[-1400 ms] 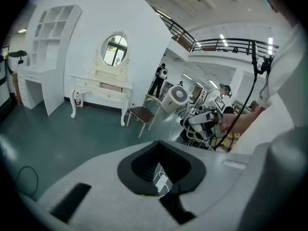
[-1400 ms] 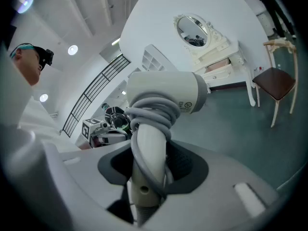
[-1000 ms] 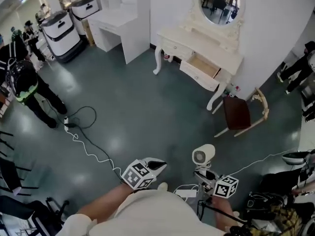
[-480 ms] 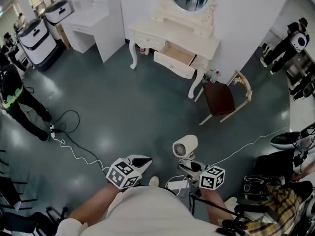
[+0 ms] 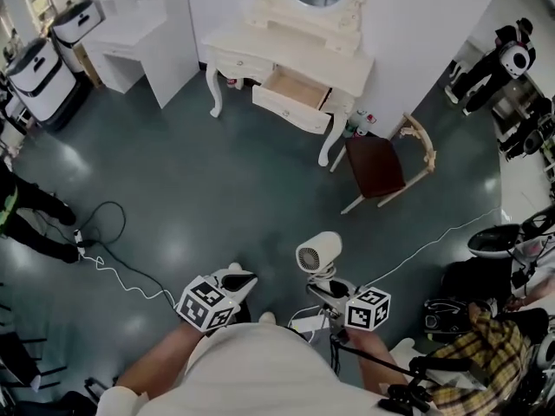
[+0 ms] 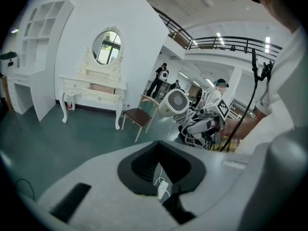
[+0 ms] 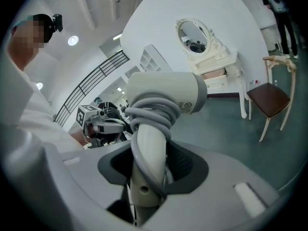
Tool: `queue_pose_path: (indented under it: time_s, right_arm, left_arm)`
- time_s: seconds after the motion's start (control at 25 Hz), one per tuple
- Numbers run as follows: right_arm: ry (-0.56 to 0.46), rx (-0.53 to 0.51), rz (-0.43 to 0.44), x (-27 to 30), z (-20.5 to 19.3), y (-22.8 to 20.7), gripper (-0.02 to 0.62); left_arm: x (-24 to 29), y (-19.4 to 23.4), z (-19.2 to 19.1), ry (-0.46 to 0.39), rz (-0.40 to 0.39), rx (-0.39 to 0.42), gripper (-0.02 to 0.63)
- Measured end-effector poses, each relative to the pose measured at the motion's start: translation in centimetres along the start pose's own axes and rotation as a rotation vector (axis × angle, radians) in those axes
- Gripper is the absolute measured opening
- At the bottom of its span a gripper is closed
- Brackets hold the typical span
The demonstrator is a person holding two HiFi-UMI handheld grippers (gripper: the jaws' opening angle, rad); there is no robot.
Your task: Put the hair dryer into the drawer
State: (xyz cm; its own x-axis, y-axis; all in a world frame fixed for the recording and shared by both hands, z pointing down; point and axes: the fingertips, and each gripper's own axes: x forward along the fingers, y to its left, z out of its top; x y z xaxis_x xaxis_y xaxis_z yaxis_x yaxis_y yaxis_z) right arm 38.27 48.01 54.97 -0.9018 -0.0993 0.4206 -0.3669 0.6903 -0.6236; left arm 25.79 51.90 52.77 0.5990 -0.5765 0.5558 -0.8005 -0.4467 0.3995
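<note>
A white hair dryer (image 5: 318, 254) with its grey cord wound round the handle stands upright in my right gripper (image 5: 325, 286), which is shut on the handle. In the right gripper view the dryer (image 7: 166, 93) fills the middle, its handle between the jaws of the right gripper (image 7: 151, 172). My left gripper (image 5: 236, 280) hangs beside it, open and holding nothing; its own view shows the left gripper (image 6: 161, 170) with floor visible through the gap. Ahead stands the cream dressing table (image 5: 260, 46) with one drawer (image 5: 295, 94) pulled open, far from both grippers.
A wooden chair (image 5: 375, 165) with a dark seat stands right of the dressing table. A white cable (image 5: 121, 276) trails over the floor at the left, near a person's legs (image 5: 35, 202). White desk (image 5: 139, 46) at back left; bags and gear (image 5: 486, 319) at the right.
Both grippers and the view have moved toward the dressing table, which now sits further left in the picture. The hair dryer stays held in the right gripper.
</note>
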Motion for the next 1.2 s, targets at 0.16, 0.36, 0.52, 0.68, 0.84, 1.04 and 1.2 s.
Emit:
queue_pose_path:
  time_s: [0.16,0.36,0.52,0.68,0.84,1.04,1.2]
  right_arm:
    - [-0.006,0.003,-0.051,2.5,4.2,-0.7,0.166]
    - [-0.009,-0.026,-0.099,6.2,9.3,-0.9,0.166]
    - [-0.018,-0.028,-0.138,9.3,12.5,-1.4,0.166]
    - [-0.014,-0.036,-0.164,12.4,15.2,-1.9,0.166]
    - [0.006,-0.04,-0.167,14.6,17.5,-2.8,0.166]
    - [0.041,-0.063,-0.15,17.1,21.5,-6.6,0.166]
    - [0.065,-0.107,-0.122,19.0,25.7,-10.7,0.166]
  left_arm:
    - [-0.3,4.2,4.1,-0.013,-0.037,0.026,0.002]
    - [-1.1,9.1,7.7,-0.004,-0.094,0.063,0.002]
    - [-1.9,13.8,9.7,0.001,-0.12,0.086,0.002]
    - [-2.3,18.2,11.2,0.003,-0.126,0.083,0.002]
    - [-2.0,20.9,12.7,-0.016,-0.135,0.052,0.002]
    - [0.6,25.1,15.1,-0.001,-0.116,0.017,0.002]
    - [3.0,28.3,18.7,0.0,-0.073,-0.002,0.002]
